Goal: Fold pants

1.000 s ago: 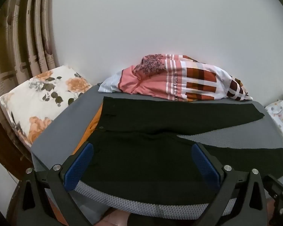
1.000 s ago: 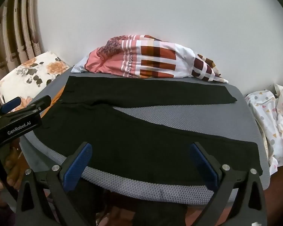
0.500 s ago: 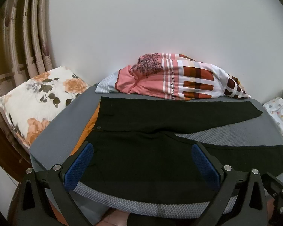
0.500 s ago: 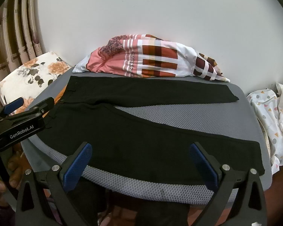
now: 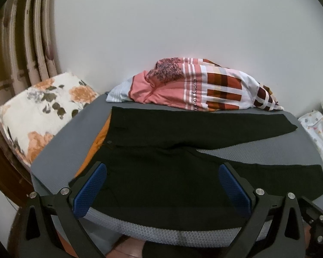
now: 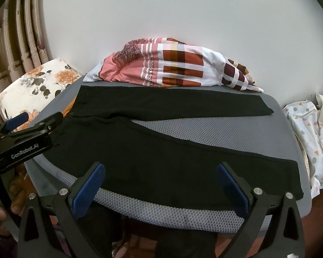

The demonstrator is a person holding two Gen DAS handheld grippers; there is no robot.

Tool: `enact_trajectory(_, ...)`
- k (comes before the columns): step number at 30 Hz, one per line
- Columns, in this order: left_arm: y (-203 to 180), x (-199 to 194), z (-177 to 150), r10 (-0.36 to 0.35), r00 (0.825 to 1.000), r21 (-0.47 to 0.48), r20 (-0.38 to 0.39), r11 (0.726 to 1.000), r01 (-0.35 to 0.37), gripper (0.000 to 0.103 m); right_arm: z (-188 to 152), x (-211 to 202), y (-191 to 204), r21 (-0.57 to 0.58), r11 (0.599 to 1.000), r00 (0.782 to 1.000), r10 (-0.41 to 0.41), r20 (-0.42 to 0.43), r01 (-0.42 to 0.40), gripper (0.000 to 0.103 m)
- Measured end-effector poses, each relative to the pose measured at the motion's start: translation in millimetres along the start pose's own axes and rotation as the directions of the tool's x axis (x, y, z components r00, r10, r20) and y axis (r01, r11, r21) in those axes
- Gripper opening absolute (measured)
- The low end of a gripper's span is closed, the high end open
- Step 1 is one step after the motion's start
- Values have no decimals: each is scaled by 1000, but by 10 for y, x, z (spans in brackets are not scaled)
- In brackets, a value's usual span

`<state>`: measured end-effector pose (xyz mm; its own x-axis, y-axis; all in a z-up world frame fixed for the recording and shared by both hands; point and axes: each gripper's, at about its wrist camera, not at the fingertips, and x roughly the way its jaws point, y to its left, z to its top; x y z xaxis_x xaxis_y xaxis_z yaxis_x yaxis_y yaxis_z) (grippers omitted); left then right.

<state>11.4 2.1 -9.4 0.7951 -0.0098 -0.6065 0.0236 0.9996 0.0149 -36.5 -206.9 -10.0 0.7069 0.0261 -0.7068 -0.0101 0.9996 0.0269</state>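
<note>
Black pants [image 5: 168,172]: one, flat, two legs spread | left gripper [image 5: 161,188]: jaws apart | right gripper [image 6: 160,187]: jaws apart

Bunched blanket [image 6: 174,64] blocks far mat edge; floral pillow [image 5: 41,111] crowds left side; near edge open

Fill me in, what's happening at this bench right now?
A person holds a two-finger tool in each hand over black pants spread flat on a grey mat, the legs splayed apart in a V. No fold is made yet. The left tool sits open at the waist end, the right tool open over the near leg; neither grips fabric. A striped blanket lies bunched behind the pants, against the wall.
</note>
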Motion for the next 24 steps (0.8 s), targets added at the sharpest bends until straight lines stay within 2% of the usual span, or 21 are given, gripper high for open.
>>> enact_trajectory(2, 5, 39, -9, 22, 999, -14, -36, 1000, -23, 103, 8, 2, -6, 0, 1000, 1000, -1, -2, 1, 103)
enact_trajectory(6, 56, 144, -109, -74, 993, -5, -95, 997, 74, 103, -19, 12, -12, 9, 1000, 1000, 1, -1, -1, 103)
enact_trajectory(8, 148, 217, -124, -139, 982, -25, -130, 990, 137, 103, -53, 35, -33, 17, 1000, 1000, 2, -2, -2, 103)
enact_trajectory(11, 338, 359, -108, -163, 976, -25, -142, 987, 161, 103, -88, 118, -77, 32, 999, 1000, 12, -19, -12, 103)
enact_trajectory(14, 602, 534, -59, -170, 972, -78, -159, 984, 159, 102, -79, 191, -118, 41, 999, 999, 21, -35, -20, 103)
enact_trajectory(16, 815, 737, 15, -187, 963, -104, -196, 980, 169, 100, -76, 243, -132, 41, 999, 999, 23, -44, -22, 103)
enact_trajectory(18, 1002, 958, 120, -183, 958, -89, -222, 982, 167, 79, -53, 308, -153, 44, 999, 998, 23, -57, -21, 103)
enact_trajectory(20, 1186, 1164, 220, -156, 961, -84, -228, 987, 140, 77, -39, 397, -176, 52, 998, 997, 27, -75, -23, 103)
enact_trajectory(22, 1431, 1489, 377, -146, 959, -113, -245, 986, 122, 59, 5, 491, -191, 55, 998, 995, 27, -94, -22, 103)
enact_trajectory(23, 1524, 1626, 438, -142, 956, -122, -255, 986, 113, 42, 13, 549, -192, 54, 998, 994, 25, -105, -20, 103)
enact_trajectory(24, 1636, 1807, 515, -144, 952, -135, -271, 985, 111, 32, 19, 604, -194, 52, 999, 993, 22, -117, -16, 103)
